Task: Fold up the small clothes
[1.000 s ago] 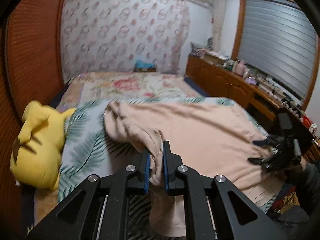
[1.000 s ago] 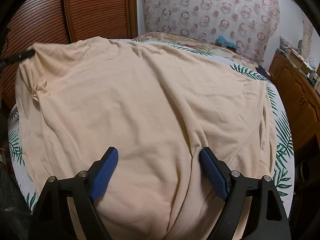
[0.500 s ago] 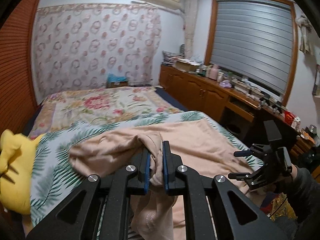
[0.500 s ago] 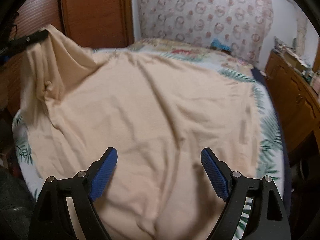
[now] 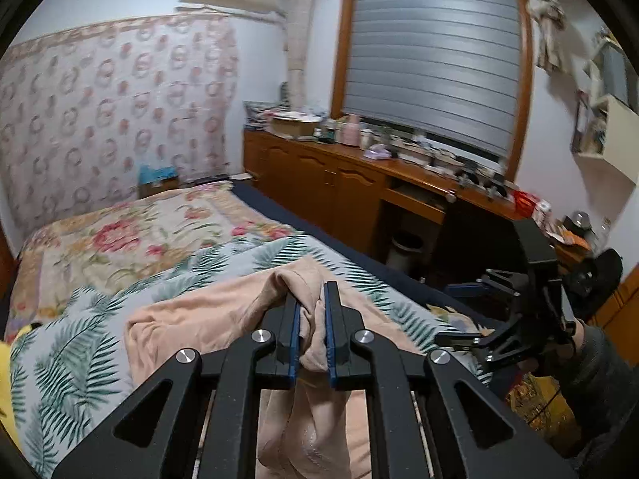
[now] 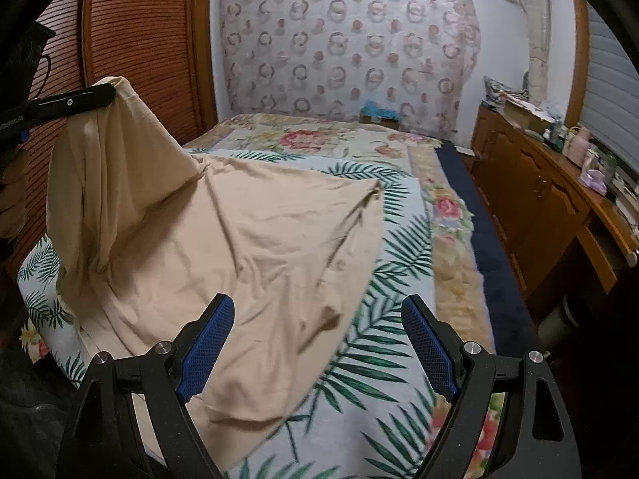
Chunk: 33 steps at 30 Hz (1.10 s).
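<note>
A peach shirt (image 6: 247, 239) lies spread on the bed, with one end lifted high at the left. My left gripper (image 5: 310, 303) is shut on a bunched fold of the shirt (image 5: 223, 311) and holds it up above the bed; it also shows in the right wrist view (image 6: 104, 94) at the raised tip of the cloth. My right gripper (image 6: 317, 323) is open and empty, above the shirt's near edge, and shows in the left wrist view (image 5: 463, 315) off the bed's right side.
The bed has a palm-leaf cover (image 6: 391, 247) and a floral quilt (image 5: 120, 235) beyond. A wooden cabinet (image 5: 339, 187) with clutter runs along the right wall. A slatted wooden door (image 6: 147, 52) stands at the left. A yellow toy (image 5: 6, 383) lies at the bed's left edge.
My left gripper has lifted its end of the shirt higher and pulled it over, so the cloth now covers less of the bed. My right gripper has drawn back, still open.
</note>
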### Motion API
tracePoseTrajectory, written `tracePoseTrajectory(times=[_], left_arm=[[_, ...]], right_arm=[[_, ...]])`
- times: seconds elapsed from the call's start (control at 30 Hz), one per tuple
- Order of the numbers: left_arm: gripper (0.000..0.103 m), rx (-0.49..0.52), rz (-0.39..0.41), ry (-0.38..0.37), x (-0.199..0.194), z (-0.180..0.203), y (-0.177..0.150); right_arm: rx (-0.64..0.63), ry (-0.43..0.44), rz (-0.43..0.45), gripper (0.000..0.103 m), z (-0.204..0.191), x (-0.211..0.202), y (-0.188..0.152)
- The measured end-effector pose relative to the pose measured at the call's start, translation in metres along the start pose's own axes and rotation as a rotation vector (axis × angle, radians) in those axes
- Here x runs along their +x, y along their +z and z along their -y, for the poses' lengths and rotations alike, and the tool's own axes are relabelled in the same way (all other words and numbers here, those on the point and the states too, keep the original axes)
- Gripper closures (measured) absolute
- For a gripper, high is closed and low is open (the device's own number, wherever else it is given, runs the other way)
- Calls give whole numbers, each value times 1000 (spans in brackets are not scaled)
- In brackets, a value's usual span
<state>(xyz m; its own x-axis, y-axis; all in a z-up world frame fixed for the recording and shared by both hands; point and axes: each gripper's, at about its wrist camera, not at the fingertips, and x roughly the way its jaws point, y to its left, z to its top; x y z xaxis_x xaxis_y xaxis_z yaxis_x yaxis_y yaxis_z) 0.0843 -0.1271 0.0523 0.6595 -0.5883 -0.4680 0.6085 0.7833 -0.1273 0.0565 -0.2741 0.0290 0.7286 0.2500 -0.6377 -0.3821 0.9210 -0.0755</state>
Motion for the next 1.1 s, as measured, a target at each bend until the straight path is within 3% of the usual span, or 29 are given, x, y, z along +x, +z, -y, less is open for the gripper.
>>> tracePoseTrajectory(times=[0.1, 0.17, 0.23, 0.37, 0.43, 0.5, 0.73, 0.87, 1.03, 1.1], left_arm=[[92, 19, -23, -17, 9, 14, 1], [85, 24, -56, -23, 17, 19, -2], [62, 32, -71, -41, 19, 19, -7], [51, 6, -81, -14, 18, 9, -17], [35, -20, -78, 11, 14, -2, -23], [28, -47, -71, 48, 9, -13, -31], [27, -130, -70, 212, -8, -60, -66], [27, -178, -78, 265, -16, -79, -85], [27, -208, -83, 315, -21, -95, -101], [27, -224, -80, 328, -23, -99, -106]], right_arm=[[15, -3, 7, 16, 2, -3, -2], [20, 0, 7, 16, -1, -2, -4], [21, 7, 5, 16, -1, 2, -5], [18, 22, 1, 16, 2, 8, -3], [14, 32, 2, 16, 1, 11, 0], [12, 44, 2, 16, -1, 16, 2], [-19, 115, -14, 19, -19, 40, 14], [-58, 181, -55, 34, -32, 64, 20], [-82, 194, -122, 53, -32, 90, 19], [-83, 200, -143, 65, -28, 96, 17]])
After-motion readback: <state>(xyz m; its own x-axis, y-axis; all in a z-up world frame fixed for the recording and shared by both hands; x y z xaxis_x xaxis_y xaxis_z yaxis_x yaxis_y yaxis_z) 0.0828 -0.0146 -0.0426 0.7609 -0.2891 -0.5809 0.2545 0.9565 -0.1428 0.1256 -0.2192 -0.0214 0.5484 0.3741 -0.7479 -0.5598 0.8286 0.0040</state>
